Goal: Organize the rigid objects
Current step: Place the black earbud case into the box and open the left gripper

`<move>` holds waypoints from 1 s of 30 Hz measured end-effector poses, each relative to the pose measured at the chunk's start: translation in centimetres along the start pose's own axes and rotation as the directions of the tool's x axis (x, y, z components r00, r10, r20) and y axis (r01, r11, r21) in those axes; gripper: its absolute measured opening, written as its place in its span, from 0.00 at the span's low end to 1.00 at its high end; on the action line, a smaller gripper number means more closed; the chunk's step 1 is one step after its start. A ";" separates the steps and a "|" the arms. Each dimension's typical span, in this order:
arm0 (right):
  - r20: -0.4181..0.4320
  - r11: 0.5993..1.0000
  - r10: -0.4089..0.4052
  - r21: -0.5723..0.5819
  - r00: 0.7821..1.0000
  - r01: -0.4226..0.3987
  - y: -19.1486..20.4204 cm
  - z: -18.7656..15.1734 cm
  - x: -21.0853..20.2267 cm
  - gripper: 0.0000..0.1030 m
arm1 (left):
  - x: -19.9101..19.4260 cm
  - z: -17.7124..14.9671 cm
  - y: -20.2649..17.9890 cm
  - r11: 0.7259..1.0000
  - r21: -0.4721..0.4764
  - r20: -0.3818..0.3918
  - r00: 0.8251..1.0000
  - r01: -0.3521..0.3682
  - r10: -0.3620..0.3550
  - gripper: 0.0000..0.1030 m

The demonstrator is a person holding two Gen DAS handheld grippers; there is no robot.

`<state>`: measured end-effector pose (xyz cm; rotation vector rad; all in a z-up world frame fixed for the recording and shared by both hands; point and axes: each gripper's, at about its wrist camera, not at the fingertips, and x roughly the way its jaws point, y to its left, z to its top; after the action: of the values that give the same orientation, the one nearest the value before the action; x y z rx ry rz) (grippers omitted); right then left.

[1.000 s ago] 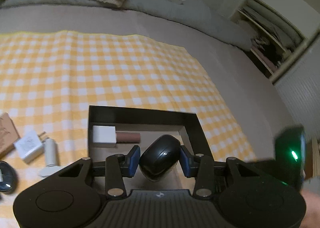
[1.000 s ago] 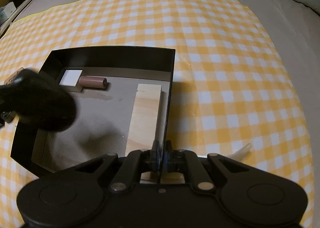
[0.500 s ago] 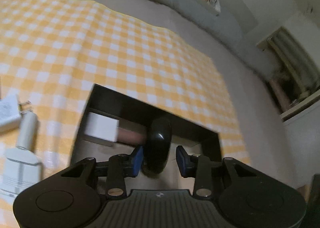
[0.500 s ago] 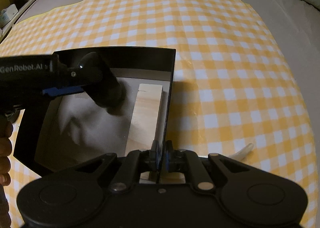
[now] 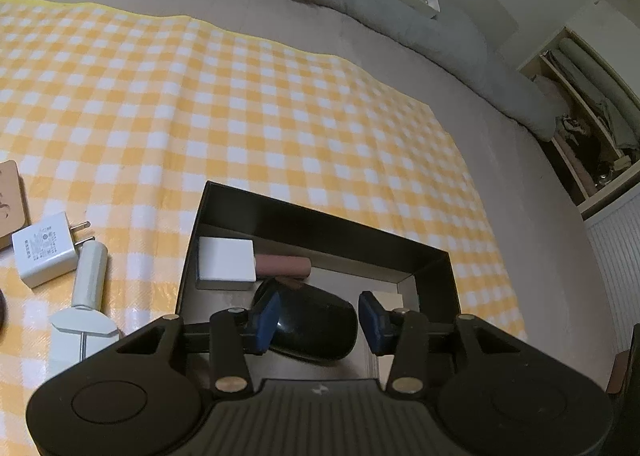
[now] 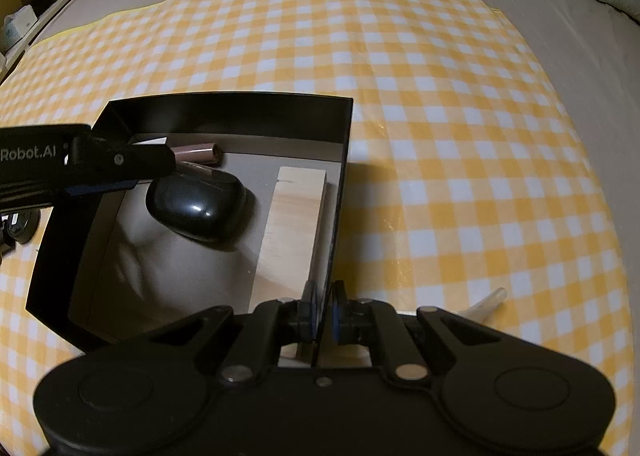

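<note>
Since the earlier frame, left claw has spread and released the black mouse, now resting mid-box, centre-left of frame. Right claw clenched on box wall. Placement step done; next likely retract, fetch white charger.

A shallow black rectangular box sits open on the yellow-checked cloth. On its floor lies a glossy black rounded mouse, flat on its belly, left of centre. Far-left corner: a white square block, with a pinkish-brown cylinder lying on its side touching it. Along the right wall lies a pale wooden plank, running near to far.
</note>
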<state>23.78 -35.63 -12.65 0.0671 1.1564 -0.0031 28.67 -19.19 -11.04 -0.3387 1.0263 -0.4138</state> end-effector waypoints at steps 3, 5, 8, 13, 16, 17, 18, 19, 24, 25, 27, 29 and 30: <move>0.000 1.000 0.000 0.000 1.000 0.000 0.0 0.0 0.0 0.07 | -0.1 0.0 0.0 1.000 0.007 -0.013 1.000 0.000 0.001 0.53; -0.003 1.000 0.000 -0.002 1.000 0.000 0.0 0.0 0.0 0.07 | -0.2 0.0 -0.2 1.000 0.022 -0.021 1.000 0.009 -0.009 0.67; -0.013 1.000 0.003 0.006 1.000 -0.003 0.1 0.0 0.0 0.07 | -1.0 -0.1 -0.6 0.998 0.045 -0.022 0.999 0.042 -0.041 0.80; -0.032 1.000 0.002 0.008 0.999 -0.002 -0.2 0.5 0.2 0.07 | -3.7 -0.4 -1.8 0.988 0.143 0.011 0.998 0.055 -0.057 0.97; -0.036 1.000 -0.004 0.003 0.999 0.004 -0.1 0.5 0.3 0.07 | -5.8 -0.8 -2.4 0.975 0.220 0.046 0.998 0.037 -0.048 1.00; -0.036 1.000 -0.005 0.002 0.999 0.005 -0.1 0.6 0.4 0.07 | -6.6 -1.0 -2.6 0.968 0.251 0.063 0.997 0.024 -0.041 1.00; -0.036 1.000 -0.005 0.002 0.999 0.006 -0.1 0.6 0.4 0.07 | -7.3 -1.1 -2.7 0.961 0.276 0.077 0.996 0.012 -0.035 1.00; -0.036 1.000 -0.004 0.002 0.999 0.004 -0.1 0.5 0.4 0.07 | -8.0 -1.3 -2.6 0.954 0.300 0.091 0.996 -0.002 -0.026 1.00; -0.028 1.000 -0.007 0.000 1.000 0.007 -0.1 0.5 0.4 0.07 | -11.0 -1.3 -1.1 0.944 0.321 0.135 0.990 -0.070 0.028 1.00; -0.025 1.000 -0.008 -0.003 1.000 0.008 -0.1 0.6 0.3 0.07 | -11.5 -1.3 -0.7 0.945 0.317 0.144 0.989 -0.079 0.035 1.00; -0.021 1.000 -0.014 -0.014 1.000 0.013 0.1 0.7 0.2 0.07 | -12.6 -1.1 0.2 0.946 0.305 0.167 0.984 -0.111 0.061 1.00; -0.016 1.000 -0.018 -0.026 1.000 0.017 0.2 0.5 0.0 0.07 | -13.7 -0.8 1.0 0.941 0.303 0.193 0.977 -0.151 0.094 1.00; -0.015 0.999 -0.020 -0.031 1.000 0.019 0.2 0.5 0.0 0.07 | -14.2 -0.7 1.3 0.939 0.302 0.206 0.973 -0.168 0.107 1.00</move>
<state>24.26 -35.41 -12.41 0.0283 1.1722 -0.0019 21.88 -11.27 -1.33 -0.0140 0.7778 -0.4044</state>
